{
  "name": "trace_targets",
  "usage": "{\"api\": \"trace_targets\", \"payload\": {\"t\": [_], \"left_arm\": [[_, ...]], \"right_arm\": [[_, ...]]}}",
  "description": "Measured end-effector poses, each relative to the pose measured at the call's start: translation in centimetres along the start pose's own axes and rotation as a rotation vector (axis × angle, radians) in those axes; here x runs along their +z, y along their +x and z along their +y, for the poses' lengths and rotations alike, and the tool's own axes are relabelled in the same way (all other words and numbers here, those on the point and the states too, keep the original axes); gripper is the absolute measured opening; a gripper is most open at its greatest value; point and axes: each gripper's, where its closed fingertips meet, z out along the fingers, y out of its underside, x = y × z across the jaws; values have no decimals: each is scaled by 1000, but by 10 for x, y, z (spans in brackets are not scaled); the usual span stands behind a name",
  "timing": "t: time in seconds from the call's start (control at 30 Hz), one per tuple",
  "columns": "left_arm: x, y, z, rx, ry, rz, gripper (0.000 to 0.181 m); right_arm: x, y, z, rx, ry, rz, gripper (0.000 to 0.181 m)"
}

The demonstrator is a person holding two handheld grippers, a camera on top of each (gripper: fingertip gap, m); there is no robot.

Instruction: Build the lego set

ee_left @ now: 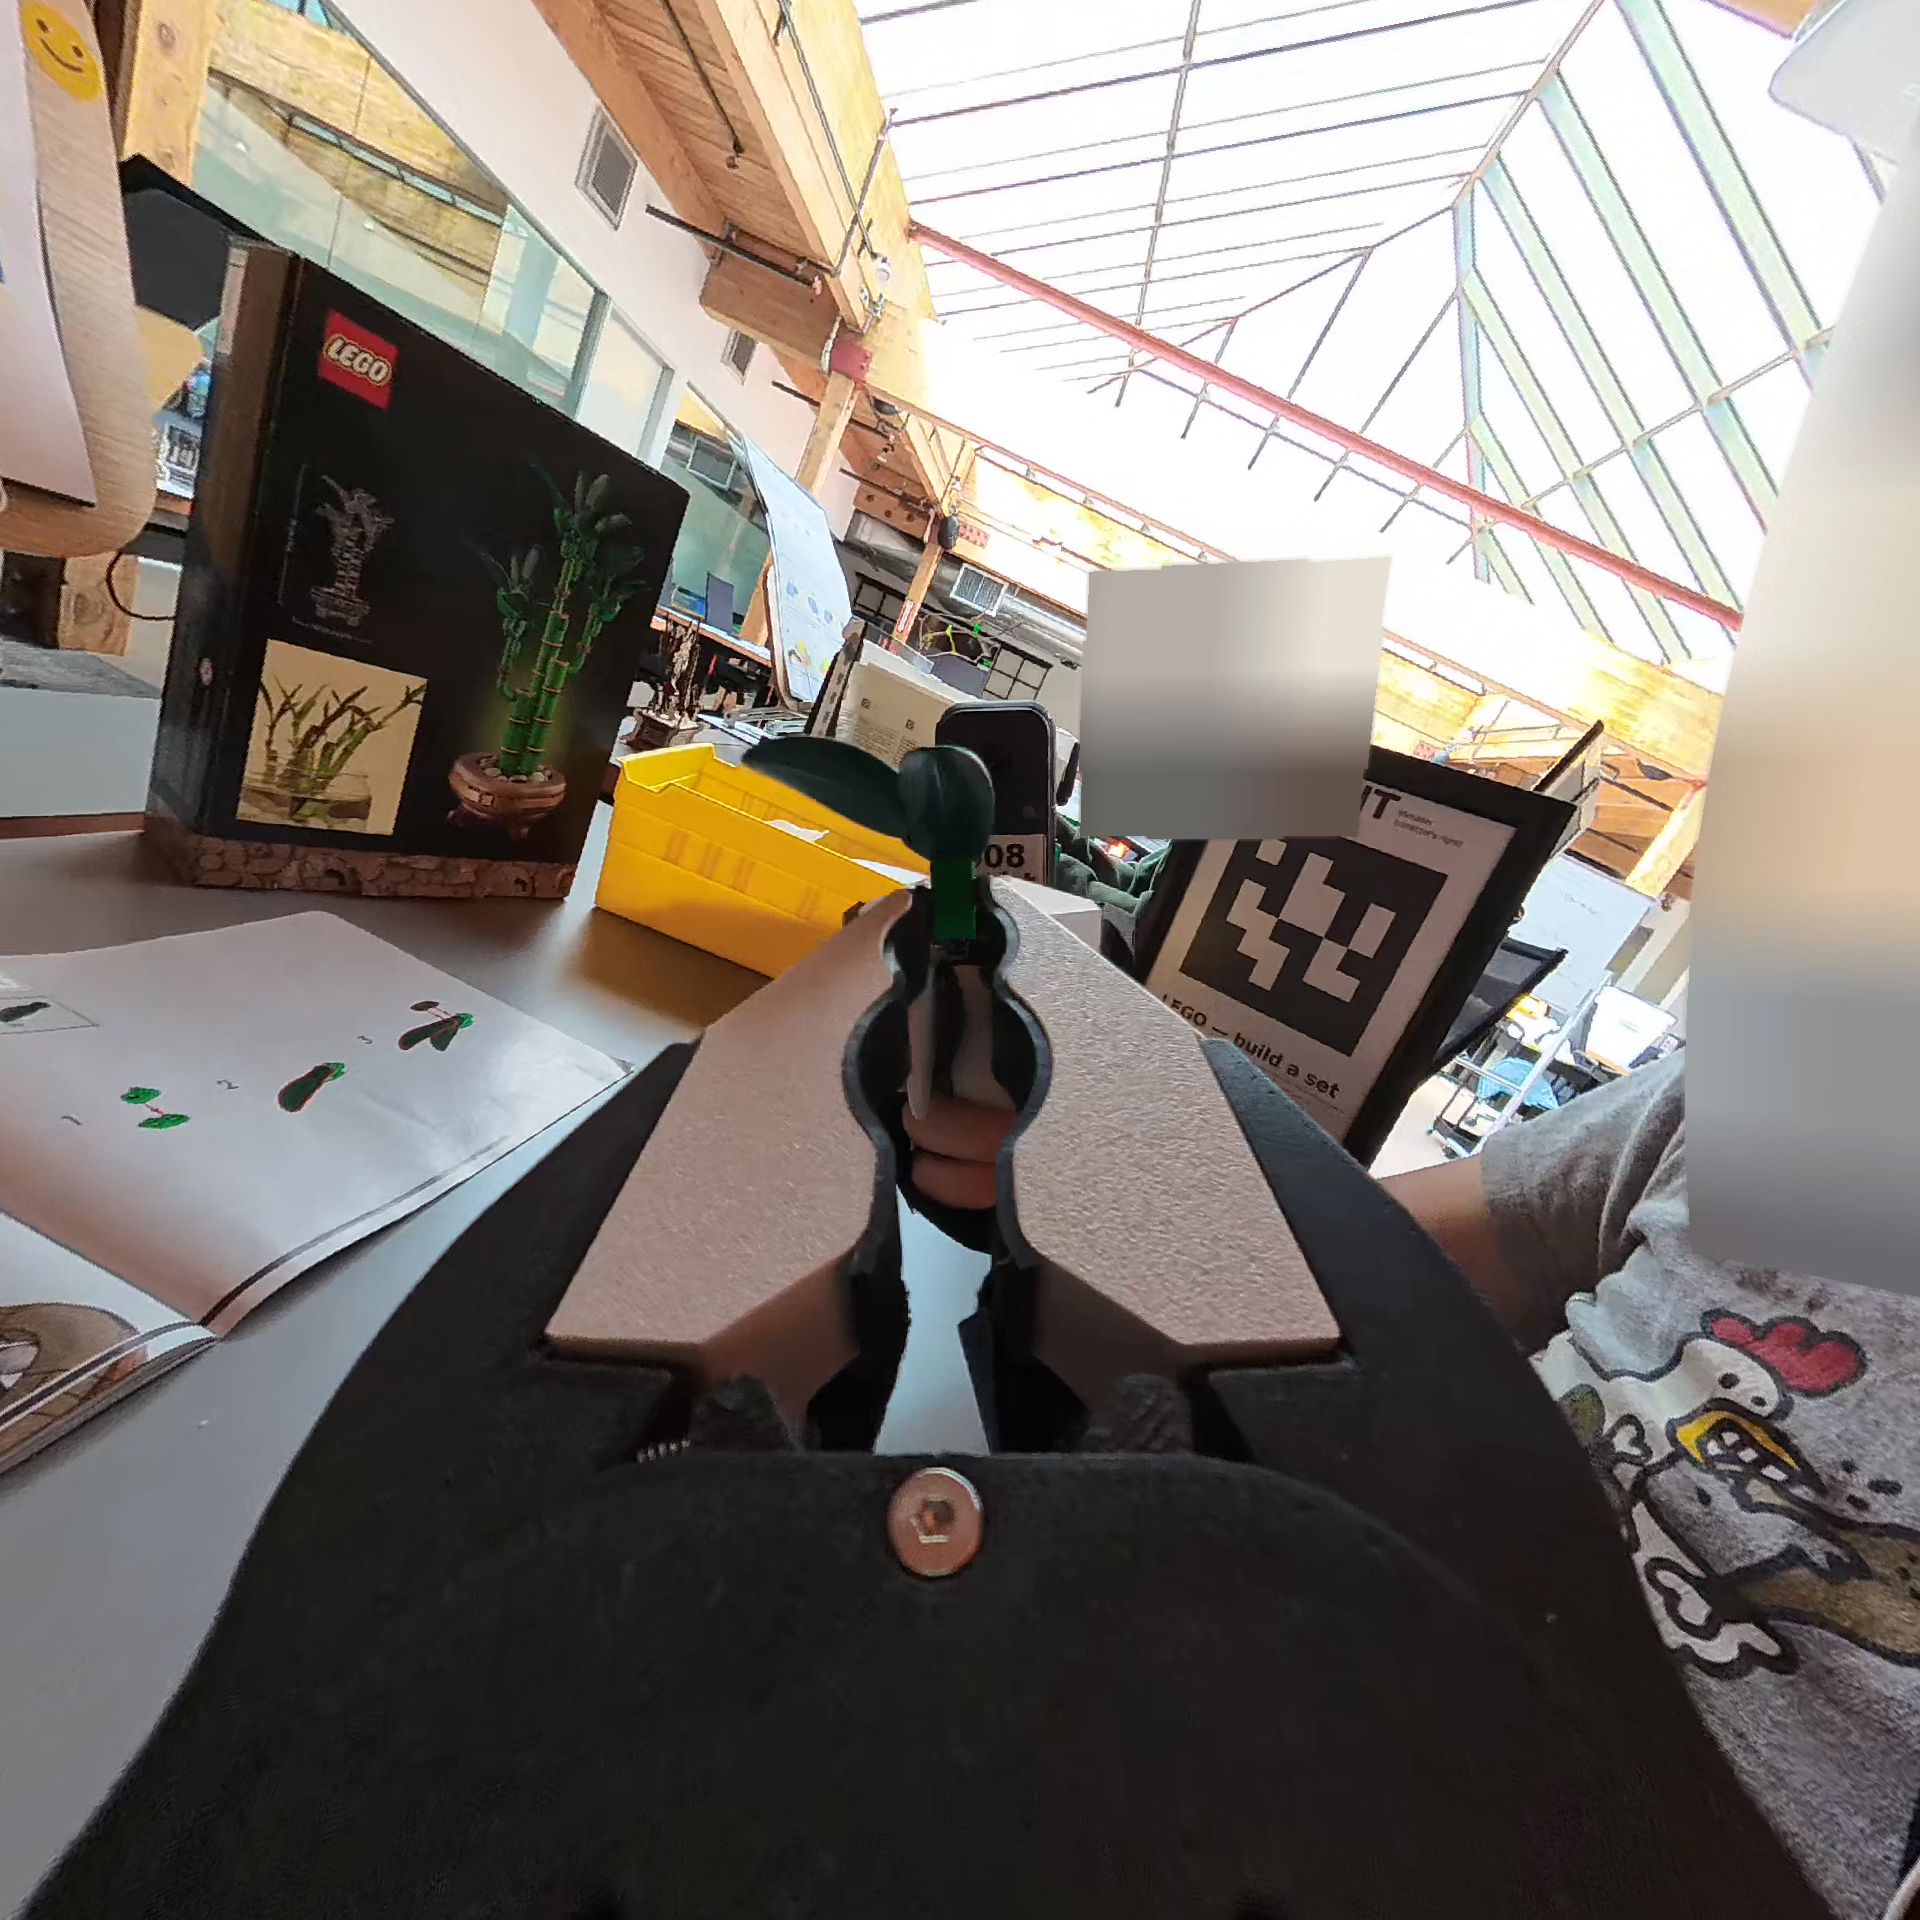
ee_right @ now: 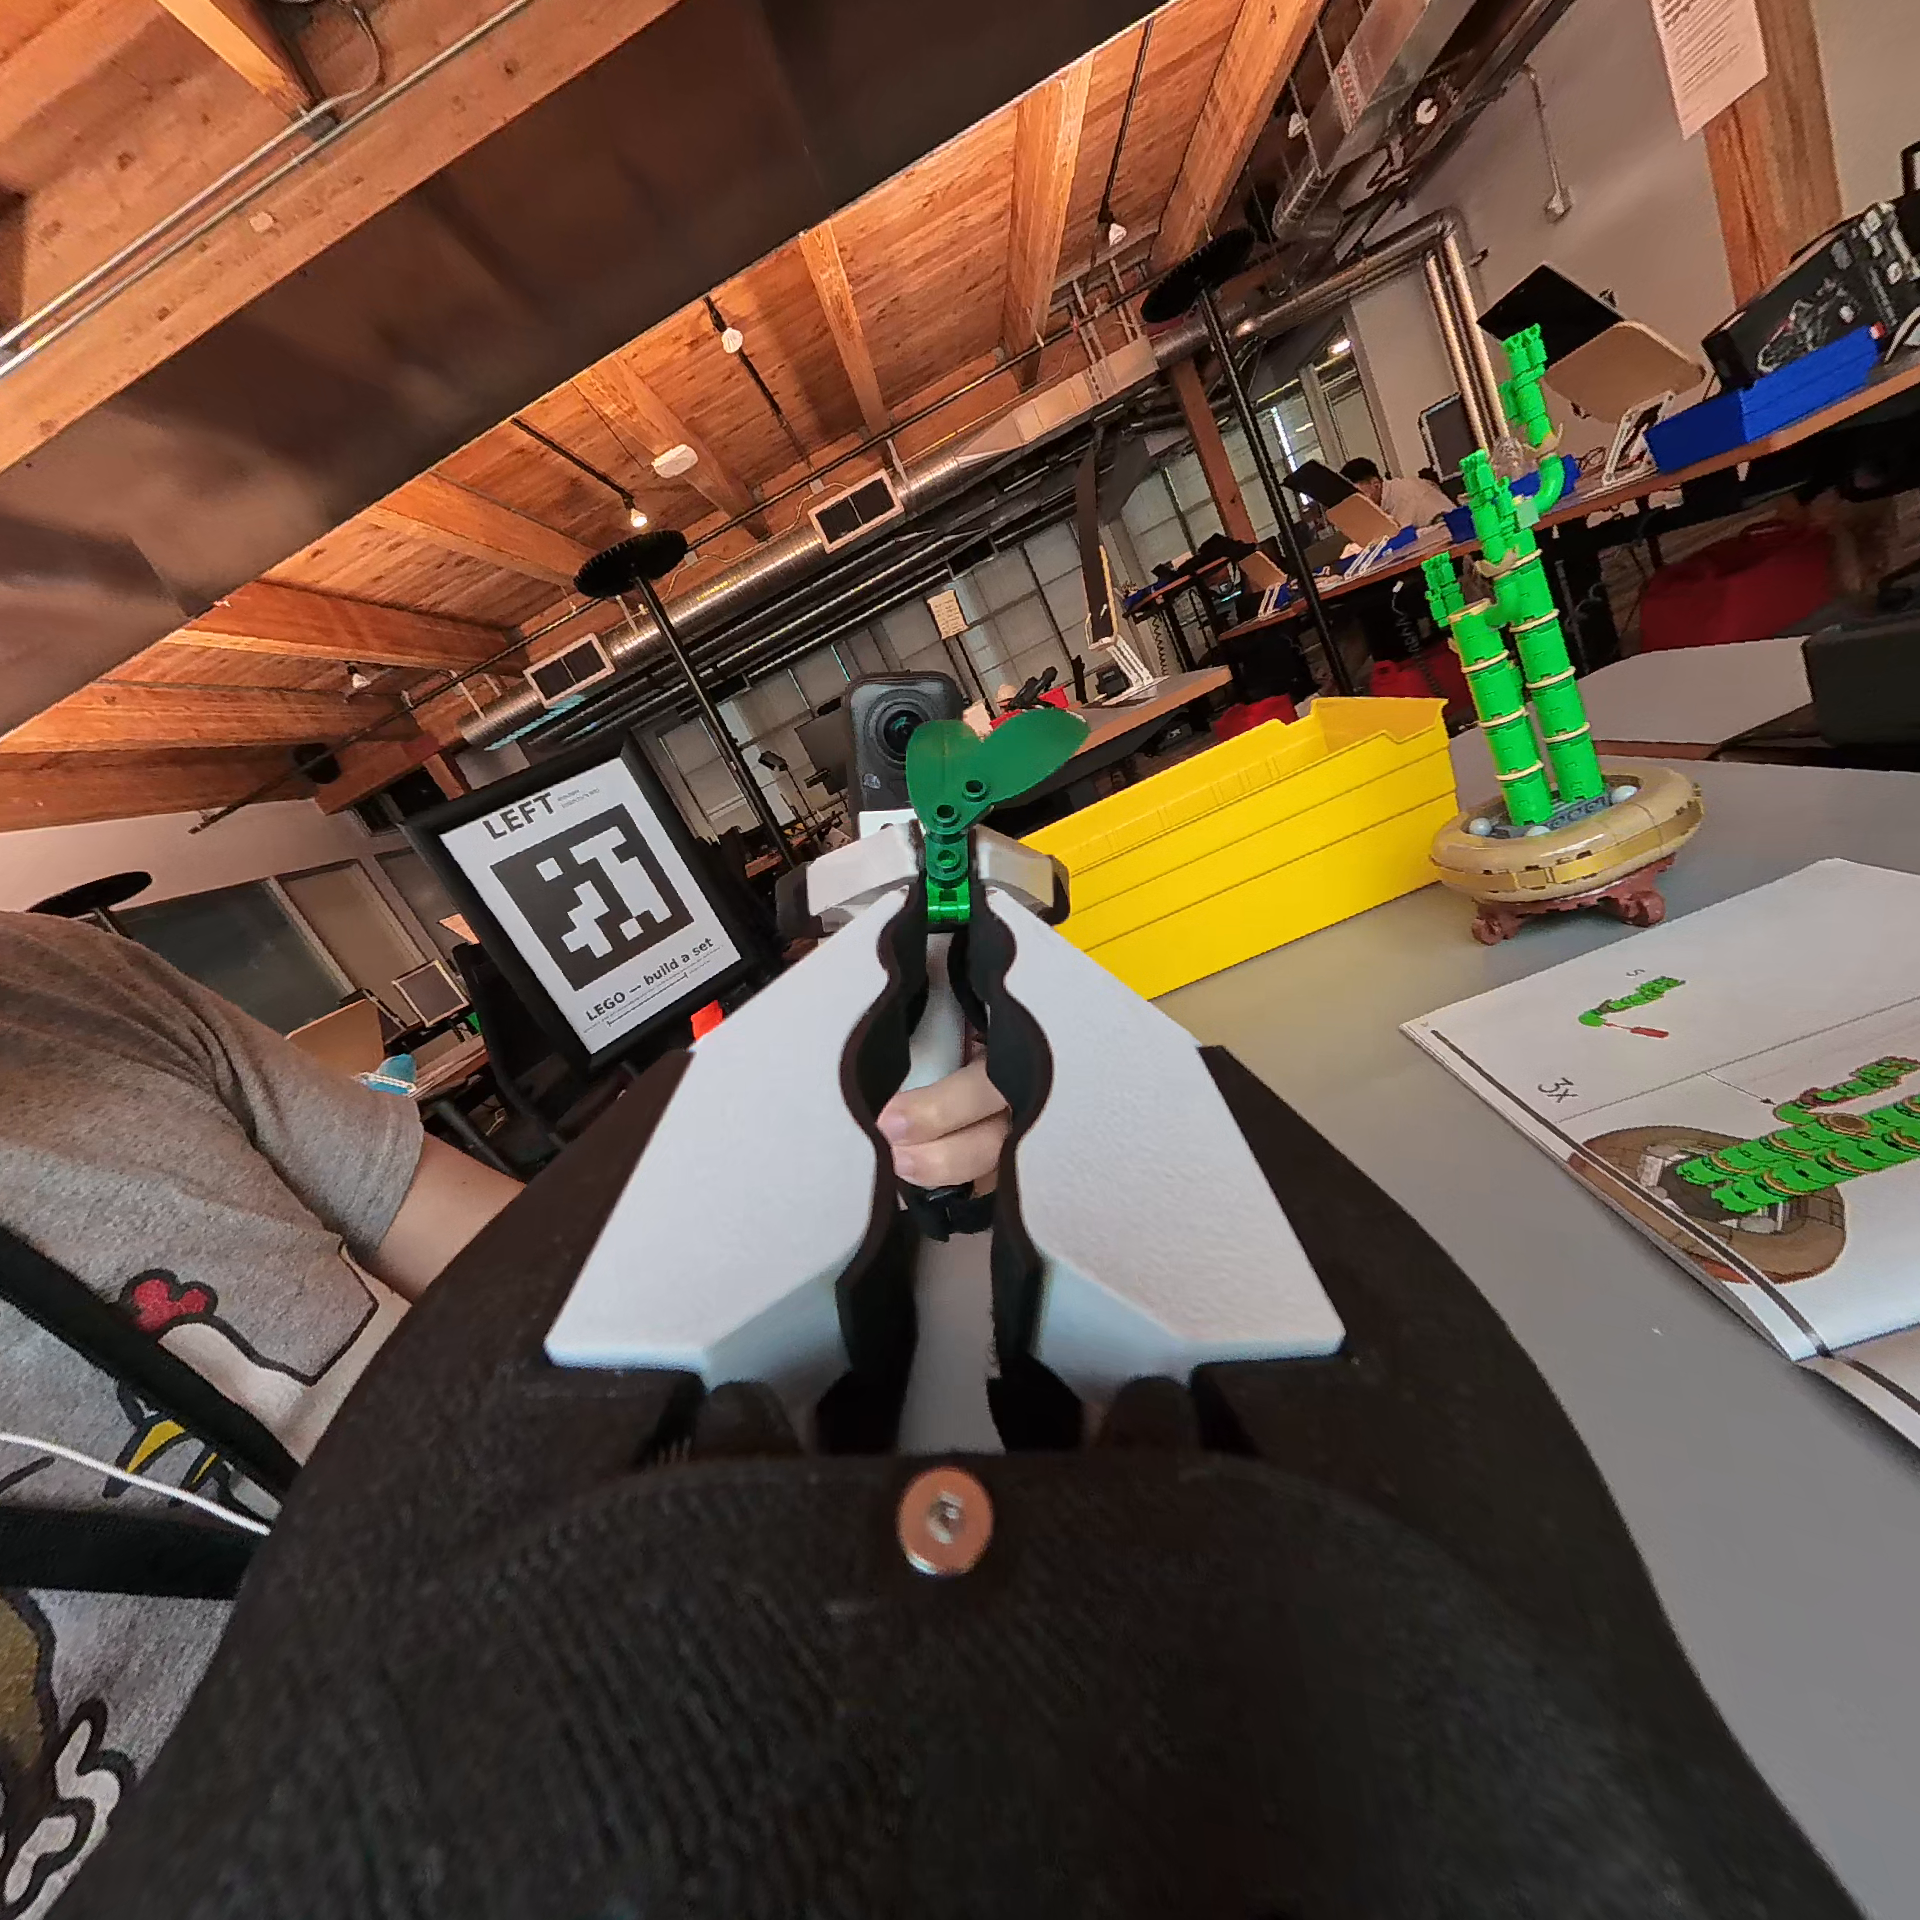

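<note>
**Two grippers, one leaf sprig, held in the air**

Both grippers meet tip to tip above the table, each facing the other. The left gripper [ee_left: 951,920] is closed almost fully on the small bright-green stem of the leaf assembly [ee_left: 940,805], whose two dark leaves stand up past the fingertips. The right gripper [ee_right: 948,888] pinches the same stem from the opposite side, jaws nearly together, leaves [ee_right: 982,753] fanning above.

The sprig's long axis runs upward, across both pairs of fingers, so any push to seat a joint would have to travel along that stem. The partly built bamboo model [ee_right: 1538,717] stands on its round base to the right gripper's right, beyond the yellow bin [ee_right: 1278,821]; the right hand looks nearer to it.

Only the right wrist view shows the model. Only the left wrist view shows the set's box [ee_left: 416,613]. Each shows a different part of the open instruction booklet [ee_left: 270,1091].
</note>
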Motion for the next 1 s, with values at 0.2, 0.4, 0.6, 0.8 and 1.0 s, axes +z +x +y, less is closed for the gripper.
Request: {"api": "trace_targets", "payload": {"t": [0.2, 0.4, 0.6, 0.8, 1.0], "left_arm": [[-5, -5, 3, 52, -35, -32, 5], [-32, -26, 2, 88, -55, -140, 6], [-40, -29, 0, 120, -64, -172, 6], [-38, -30, 7, 132, -107, -184, 6], [-37, -29, 8, 125, -114, -173, 6]], "right_arm": [[-13, 4, 10, -183, -161, 42, 22], [-57, 21, 110, -617, -909, 36, 16], [-71, 30, 156, -647, -1234, 11, 13], [-76, 35, 164, -610, -1306, 13, 11], [-74, 34, 167, -582, -1301, 7, 2]]}}
